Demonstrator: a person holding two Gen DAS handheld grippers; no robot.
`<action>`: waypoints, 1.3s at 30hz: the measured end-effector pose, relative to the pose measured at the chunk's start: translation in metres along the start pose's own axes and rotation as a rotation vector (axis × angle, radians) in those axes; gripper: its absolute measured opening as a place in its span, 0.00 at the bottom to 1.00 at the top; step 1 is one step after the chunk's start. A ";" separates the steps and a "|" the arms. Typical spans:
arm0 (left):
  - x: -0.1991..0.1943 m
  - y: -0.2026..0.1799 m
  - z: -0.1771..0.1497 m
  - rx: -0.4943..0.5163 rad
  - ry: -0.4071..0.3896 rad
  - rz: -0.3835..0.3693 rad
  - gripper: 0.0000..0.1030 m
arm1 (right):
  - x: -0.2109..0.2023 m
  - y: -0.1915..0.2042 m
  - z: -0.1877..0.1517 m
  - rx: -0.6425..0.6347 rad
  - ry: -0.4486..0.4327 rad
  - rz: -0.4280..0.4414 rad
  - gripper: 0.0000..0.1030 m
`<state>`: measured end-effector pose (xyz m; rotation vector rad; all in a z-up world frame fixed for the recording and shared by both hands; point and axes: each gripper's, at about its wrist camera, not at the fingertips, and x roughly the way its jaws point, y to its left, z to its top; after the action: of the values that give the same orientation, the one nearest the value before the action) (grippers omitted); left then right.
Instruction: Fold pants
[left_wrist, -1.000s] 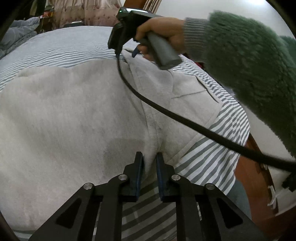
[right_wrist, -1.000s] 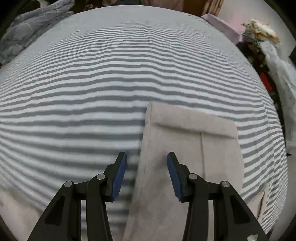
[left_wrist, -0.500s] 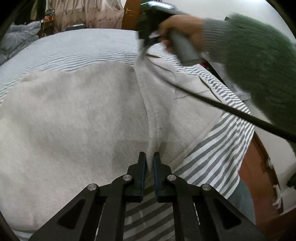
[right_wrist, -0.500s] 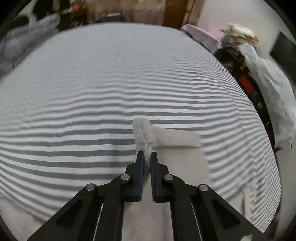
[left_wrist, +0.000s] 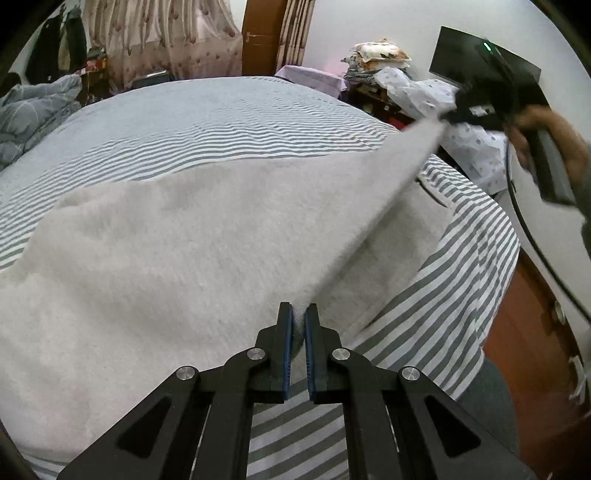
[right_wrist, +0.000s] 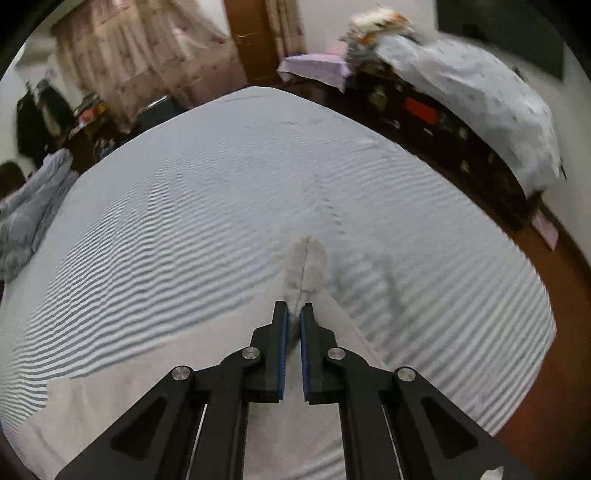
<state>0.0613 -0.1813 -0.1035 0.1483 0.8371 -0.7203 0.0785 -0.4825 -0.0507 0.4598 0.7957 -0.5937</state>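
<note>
bed (left_wrist: 236, 122): grey-white striped sheet | room: curtains (left_wrist: 177, 40), door | 2 claws clamped on pants (left_wrist: 184, 251)

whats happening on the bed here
A person is folding light grey pants on a striped bedsheet, a handheld gripper in each hand. The left gripper has its jaws shut on the fabric at the near edge. The right gripper is shut on another bit of the cloth and holds it up off the bed, so the pants stretch in a raised ridge between the two.
</note>
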 end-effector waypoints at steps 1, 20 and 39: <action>-0.002 -0.001 0.000 0.011 0.000 0.005 0.06 | 0.001 -0.013 -0.010 0.025 0.015 0.003 0.04; 0.004 -0.013 -0.022 0.116 0.084 0.036 0.06 | 0.076 -0.092 -0.095 0.155 0.175 -0.049 0.05; -0.009 0.001 -0.012 0.027 0.115 -0.003 0.32 | 0.045 -0.087 -0.094 0.125 0.117 -0.103 0.48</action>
<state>0.0504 -0.1710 -0.1056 0.2139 0.9375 -0.7313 -0.0021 -0.5063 -0.1574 0.5749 0.9008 -0.7203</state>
